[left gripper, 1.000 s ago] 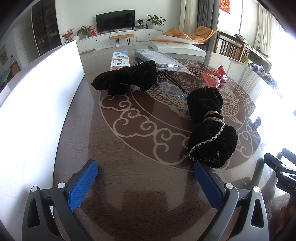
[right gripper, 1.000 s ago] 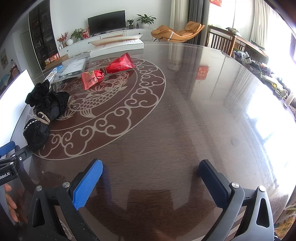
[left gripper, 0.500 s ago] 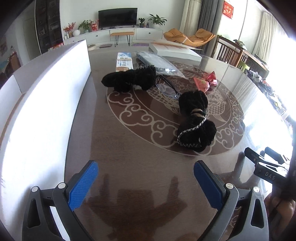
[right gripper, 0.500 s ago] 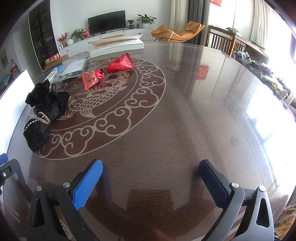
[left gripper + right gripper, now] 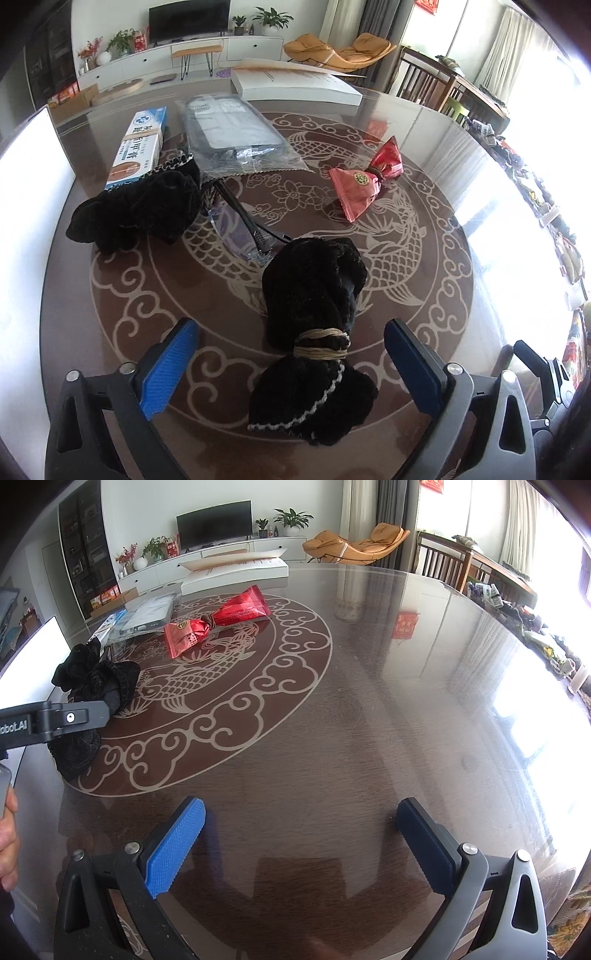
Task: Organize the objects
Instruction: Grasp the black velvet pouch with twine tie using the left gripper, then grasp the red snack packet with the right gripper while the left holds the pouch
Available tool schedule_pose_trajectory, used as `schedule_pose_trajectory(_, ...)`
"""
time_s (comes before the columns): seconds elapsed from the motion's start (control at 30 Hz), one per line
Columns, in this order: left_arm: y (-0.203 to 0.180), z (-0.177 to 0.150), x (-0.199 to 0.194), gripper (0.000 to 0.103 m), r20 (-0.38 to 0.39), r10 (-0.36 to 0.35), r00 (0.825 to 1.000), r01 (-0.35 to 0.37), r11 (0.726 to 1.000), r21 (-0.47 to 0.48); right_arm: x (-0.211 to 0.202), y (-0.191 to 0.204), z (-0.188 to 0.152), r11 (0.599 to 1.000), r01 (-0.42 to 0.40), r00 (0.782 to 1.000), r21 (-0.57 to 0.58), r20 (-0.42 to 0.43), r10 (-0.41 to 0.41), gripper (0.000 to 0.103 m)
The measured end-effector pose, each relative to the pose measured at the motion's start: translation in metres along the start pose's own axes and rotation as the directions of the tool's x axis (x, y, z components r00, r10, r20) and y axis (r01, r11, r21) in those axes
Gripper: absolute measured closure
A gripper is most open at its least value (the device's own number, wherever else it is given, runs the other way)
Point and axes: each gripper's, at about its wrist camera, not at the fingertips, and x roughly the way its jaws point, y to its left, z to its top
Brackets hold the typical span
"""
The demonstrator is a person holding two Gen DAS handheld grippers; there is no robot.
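Note:
A black velvet pouch [image 5: 314,325] tied with a tan cord lies on the round dark table [image 5: 424,280]. My left gripper [image 5: 291,365] is open and its blue pads stand either side of the pouch's tied end, apart from it. A second black pouch [image 5: 136,210] lies further back on the left. A red packet [image 5: 364,179] lies at the back right. My right gripper [image 5: 301,843] is open and empty over bare table; the near pouch [image 5: 94,686] and the left gripper's body [image 5: 51,720] show at its left.
Glasses [image 5: 243,225] lie between the two pouches. A clear plastic bag [image 5: 236,133] and a blue and white box [image 5: 138,146] lie behind them. A white board [image 5: 33,206] stands along the table's left edge. A large white box [image 5: 295,85] sits at the back.
My left gripper has moved forward and to the right, so the near black pouch now lies between its open fingers. The right gripper has stayed still.

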Motion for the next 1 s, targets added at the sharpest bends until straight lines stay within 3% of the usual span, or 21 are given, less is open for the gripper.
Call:
schedule_pose_trajectory(0.03, -0.002, -0.002, -0.001, 0.046, 0.012, 0.012, 1.0, -0.012, 1.0, 0.016, 0.0, 0.0, 0.0, 1.0, 0.0, 1.0, 0.001, 0.0, 0.0, 0.0)
schedule_pose_trajectory(0.07, -0.003, -0.004, -0.003, 0.069, 0.02, 0.047, 0.999, -0.048, 0.999, 0.024, 0.0, 0.0, 0.0, 1.0, 0.001, 1.0, 0.001, 0.0, -0.001, 0.0)
schedule_pose_trajectory(0.17, 0.004, -0.021, -0.019, 0.071, 0.04, 0.053, 0.998, -0.051, 0.998, -0.038, 0.0, 0.0, 0.0, 1.0, 0.001, 1.0, 0.001, 0.0, -0.001, 0.0)
schedule_pose_trajectory(0.27, 0.012, -0.053, -0.038, 0.071, 0.049, 0.129, 0.99, -0.127, 0.991, -0.05, 0.0, 0.0, 0.0, 1.0, 0.001, 1.0, 0.001, 0.0, -0.001, 0.0)
schedule_pose_trajectory(0.4, 0.025, -0.079, -0.05, 0.062, 0.067, 0.182, 0.981, -0.18, 0.983, -0.043, 0.0, 0.0, 0.0, 1.0, 0.001, 1.0, 0.001, 0.0, -0.001, 0.0)
schedule_pose_trajectory(0.47, 0.028, -0.081, -0.048, 0.035, 0.068, 0.19, 0.979, -0.189, 0.982, -0.02, 0.0, 0.0, 0.0, 1.0, 0.001, 1.0, 0.001, 0.0, -0.001, 0.0)
schedule_pose_trajectory(0.53, 0.028, -0.081, -0.045, 0.019, 0.069, 0.21, 0.975, -0.211, 0.978, 0.001, 0.0, 0.0, 0.0, 1.0, 0.001, 1.0, 0.001, 0.0, -0.001, 0.0)
schedule_pose_trajectory(0.6, 0.031, -0.082, -0.044, 0.014, 0.081, 0.201, 0.976, -0.201, 0.979, -0.006, 0.0, 0.0, 0.0, 1.0, -0.002, 1.0, -0.001, 0.0, 0.002, 0.0)
schedule_pose_trajectory(0.67, 0.035, -0.082, -0.042, 0.003, 0.087, 0.207, 0.974, -0.207, 0.978, -0.009, -0.001, 0.001, -0.001, 1.0, -0.004, 1.0, -0.005, 0.0, 0.004, 0.0)
schedule_pose_trajectory(0.9, 0.033, -0.08, -0.038, 0.0, 0.081, 0.191, 0.978, -0.192, 0.981, 0.003, 0.004, 0.0, 0.009, 1.0, -0.013, 0.999, 0.013, -0.042, 0.014, 0.0)
schedule_pose_trajectory(0.93, 0.033, -0.08, -0.038, 0.0, 0.081, 0.192, 0.978, -0.193, 0.981, 0.002, 0.007, -0.003, 0.018, 0.997, -0.042, 0.997, 0.064, -0.056, 0.045, 0.0)
schedule_pose_trajectory(1.0, 0.033, -0.08, -0.038, 0.0, 0.082, 0.193, 0.978, -0.193, 0.981, 0.001, 0.017, -0.007, 0.045, 0.964, -0.173, 0.979, 0.201, -0.07, 0.19, 0.001)
